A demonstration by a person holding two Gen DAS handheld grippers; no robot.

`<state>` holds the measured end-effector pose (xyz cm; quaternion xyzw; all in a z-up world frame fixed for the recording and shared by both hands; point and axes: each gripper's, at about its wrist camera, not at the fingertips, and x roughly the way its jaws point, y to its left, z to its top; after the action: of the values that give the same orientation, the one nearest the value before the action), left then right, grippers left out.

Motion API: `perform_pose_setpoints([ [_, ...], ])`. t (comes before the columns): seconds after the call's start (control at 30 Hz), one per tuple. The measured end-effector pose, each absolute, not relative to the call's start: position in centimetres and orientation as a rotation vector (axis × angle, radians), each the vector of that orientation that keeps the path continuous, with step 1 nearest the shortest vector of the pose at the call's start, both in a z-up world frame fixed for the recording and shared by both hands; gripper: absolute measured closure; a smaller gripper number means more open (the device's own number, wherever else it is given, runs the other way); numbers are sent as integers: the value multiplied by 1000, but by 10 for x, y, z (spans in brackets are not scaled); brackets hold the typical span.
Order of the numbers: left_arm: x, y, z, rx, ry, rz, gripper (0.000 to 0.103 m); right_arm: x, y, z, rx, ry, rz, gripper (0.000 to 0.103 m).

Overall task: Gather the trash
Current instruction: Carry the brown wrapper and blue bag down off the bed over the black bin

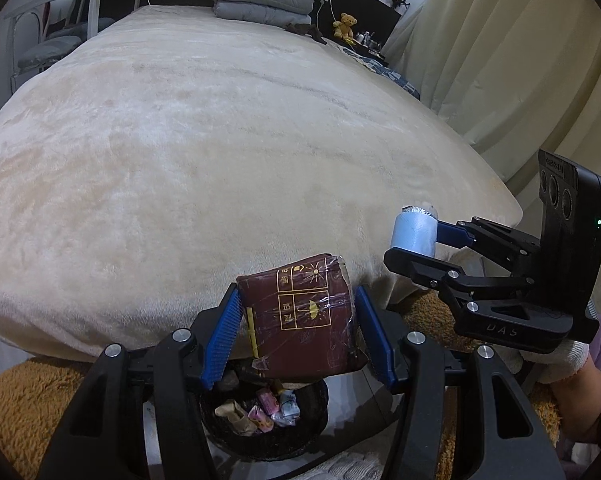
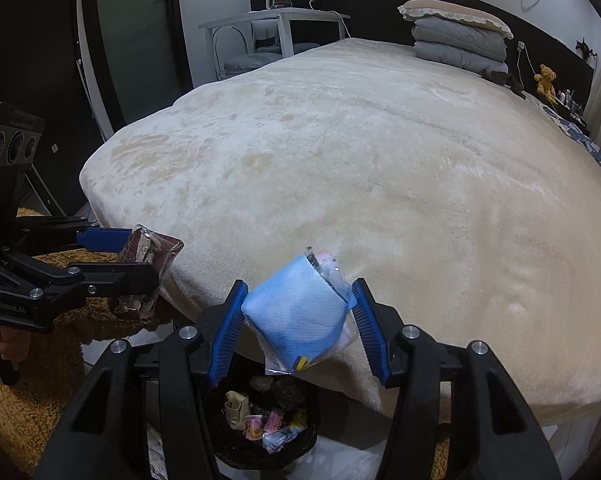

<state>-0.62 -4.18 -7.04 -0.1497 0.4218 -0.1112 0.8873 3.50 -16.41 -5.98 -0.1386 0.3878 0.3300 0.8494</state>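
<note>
Left wrist view: the left claw (image 1: 296,330) is clamped on a maroon carton (image 1: 304,316) wrapped in clear film, its blue pads pressing the carton's two sides. The carton hangs directly above a black trash bin (image 1: 260,420), which sits at 6 o'clock below the claw and holds crumpled wrappers (image 1: 260,410). At 3 o'clock, the right claw (image 1: 414,236) points toward 9 o'clock and holds its load just beside the bed (image 1: 220,140) edge.

Right wrist view: the right claw (image 2: 298,326) is clamped on a light blue packet (image 2: 296,312) in clear plastic, tilted between the pads, with the trash bin (image 2: 260,432) at 6 o'clock beneath it. At 9 o'clock the left claw (image 2: 140,260) grips the maroon carton (image 2: 148,252); a hand (image 2: 6,346) wraps its handle at the lower left edge. Both claws tilt downward over the bed's foot, above a brown shaggy rug (image 2: 40,380).
</note>
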Motion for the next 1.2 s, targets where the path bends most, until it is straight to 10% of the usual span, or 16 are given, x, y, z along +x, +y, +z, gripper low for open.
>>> perform_pose_setpoints([
  [1.2, 3, -67, -175, -351, 1318, -258, 47, 22, -162, -153, -301, 1292, 745, 49],
])
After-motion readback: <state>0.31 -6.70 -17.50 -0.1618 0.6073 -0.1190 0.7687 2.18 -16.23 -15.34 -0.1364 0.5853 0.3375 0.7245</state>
